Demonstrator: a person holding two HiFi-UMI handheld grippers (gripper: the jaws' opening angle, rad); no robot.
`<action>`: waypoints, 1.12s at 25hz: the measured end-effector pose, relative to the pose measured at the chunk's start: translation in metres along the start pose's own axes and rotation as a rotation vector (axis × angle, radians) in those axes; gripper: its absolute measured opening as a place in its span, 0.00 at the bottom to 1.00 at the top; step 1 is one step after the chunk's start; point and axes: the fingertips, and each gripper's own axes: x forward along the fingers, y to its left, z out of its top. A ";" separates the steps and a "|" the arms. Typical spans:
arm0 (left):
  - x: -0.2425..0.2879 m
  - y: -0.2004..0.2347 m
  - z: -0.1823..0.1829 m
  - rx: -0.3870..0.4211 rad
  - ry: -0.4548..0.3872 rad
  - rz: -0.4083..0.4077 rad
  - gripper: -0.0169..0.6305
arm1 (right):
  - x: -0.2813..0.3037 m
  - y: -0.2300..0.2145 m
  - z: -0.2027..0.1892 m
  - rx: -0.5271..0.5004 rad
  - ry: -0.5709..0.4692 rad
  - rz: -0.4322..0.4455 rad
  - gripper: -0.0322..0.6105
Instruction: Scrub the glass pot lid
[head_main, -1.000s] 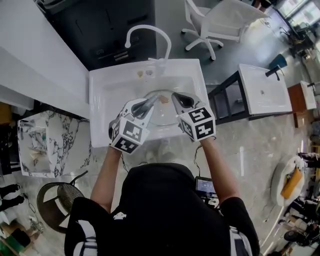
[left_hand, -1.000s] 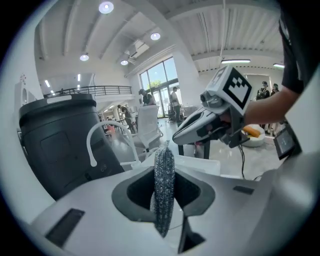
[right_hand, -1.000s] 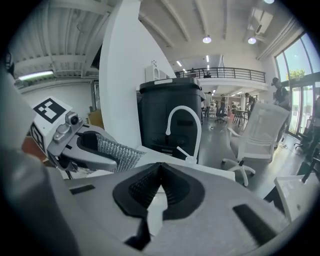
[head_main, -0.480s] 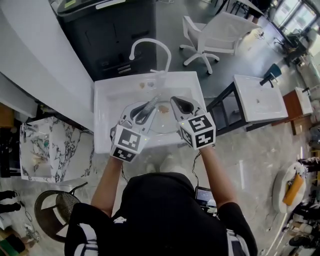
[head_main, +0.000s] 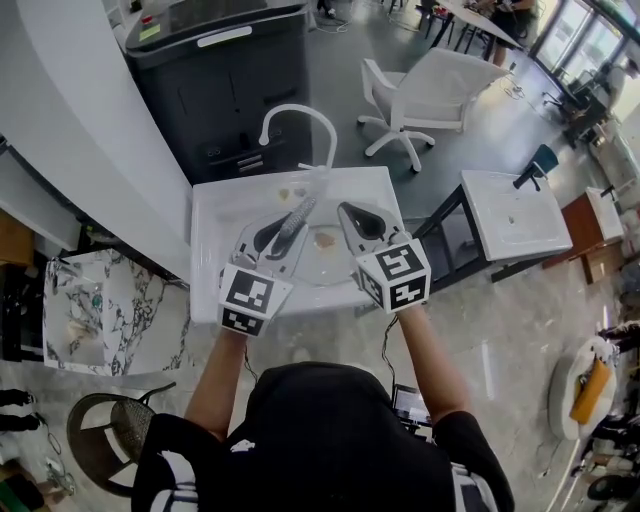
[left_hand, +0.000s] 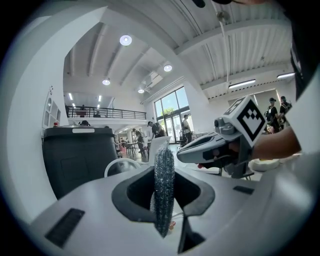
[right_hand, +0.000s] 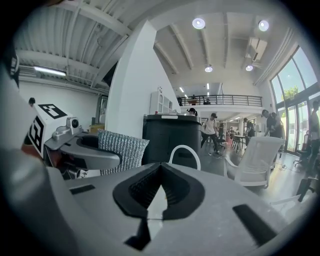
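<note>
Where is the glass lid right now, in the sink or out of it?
In the sink: the head view shows the glass lid lying flat on the bottom of the white sink.

From above the person's head, one camera looks steeply down on the white sink (head_main: 212, 235), the left gripper (head_main: 292, 222) and the right gripper (head_main: 352, 214). Each gripper's camera rides close behind its jaws, facing nearly level across the hall; both catch the arched faucet (left_hand: 120, 163) and black cabinet (left_hand: 75, 160).

Looks like a big open office or showroom to me: freestanding white sink (head_main: 215, 200), swivel chair (head_main: 430, 85), mezzanine railing (right_hand: 220, 100), tall windows (left_hand: 170, 112).
</note>
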 end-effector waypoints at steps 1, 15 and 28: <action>-0.001 -0.002 0.005 0.000 -0.008 0.005 0.14 | -0.004 -0.001 0.004 -0.002 -0.009 0.000 0.05; -0.027 -0.074 0.037 -0.008 -0.053 0.080 0.14 | -0.083 0.000 0.014 -0.018 -0.083 0.019 0.05; -0.069 -0.142 0.062 0.009 -0.113 0.153 0.14 | -0.169 0.009 0.004 -0.045 -0.131 0.015 0.05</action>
